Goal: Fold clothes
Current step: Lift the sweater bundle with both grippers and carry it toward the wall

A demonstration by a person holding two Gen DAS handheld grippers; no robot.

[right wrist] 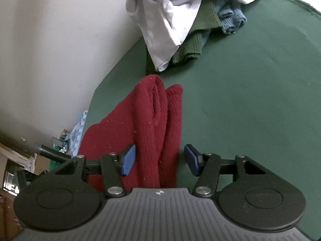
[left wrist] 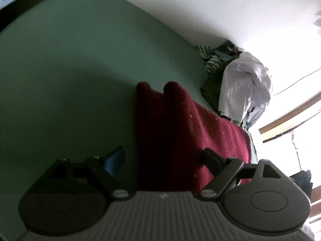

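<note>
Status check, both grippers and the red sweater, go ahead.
Left gripper open, right gripper open, jaws astride the red sweater, not pinching. Sweater bunched on the green cloth. Clothes pile beyond, not in the way.

Pale bare wall [right wrist: 50,50] behind a green-covered surface [right wrist: 250,100], a bright wood-framed window [left wrist: 291,120] beyond.

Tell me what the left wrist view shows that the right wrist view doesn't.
Left wrist only: a striped garment behind the pile, and a brown window frame.
Right wrist only: a blue knit beside a green knit, and clutter past the table edge.
Both: the red sweater between open tool fingers, the white shirt, the green table cover.
</note>
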